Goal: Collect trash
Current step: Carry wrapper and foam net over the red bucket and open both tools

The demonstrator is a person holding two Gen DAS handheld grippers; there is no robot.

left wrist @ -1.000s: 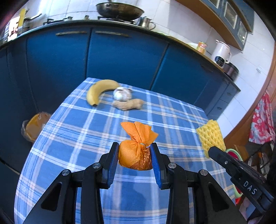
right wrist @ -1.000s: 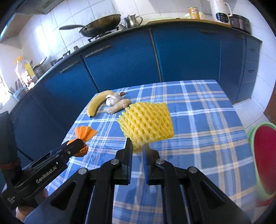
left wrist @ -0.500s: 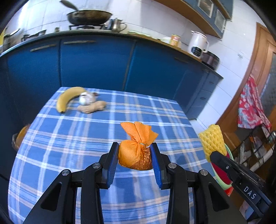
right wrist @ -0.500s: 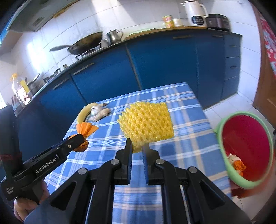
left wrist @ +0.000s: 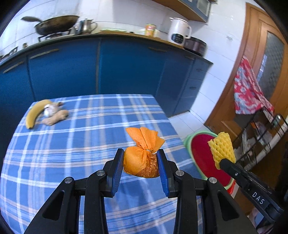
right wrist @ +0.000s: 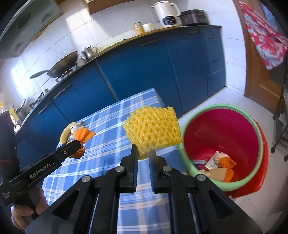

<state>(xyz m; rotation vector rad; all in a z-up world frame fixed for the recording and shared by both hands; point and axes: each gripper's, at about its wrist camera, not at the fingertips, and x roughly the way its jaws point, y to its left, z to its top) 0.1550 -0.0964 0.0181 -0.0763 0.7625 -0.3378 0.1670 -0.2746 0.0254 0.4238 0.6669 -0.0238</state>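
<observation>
left gripper [left wrist: 141, 166] jaws clamped on pouch [left wrist: 142, 160], over counter [left wrist: 72, 144] near edge | right gripper [right wrist: 143, 158] pinching just a corner of net [right wrist: 153, 131], left of bin [right wrist: 223, 144] rim | risk: letting go early, floppy net lands outside, pouch snags

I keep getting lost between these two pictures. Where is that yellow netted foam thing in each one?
Left wrist view: the yellow foam net is at the right, held by the right gripper, in front of the bin.
Right wrist view: it is at the centre, just above the gripper's fingers, left of the bin.
Shared landmark: the white kettle on the counter.
</observation>
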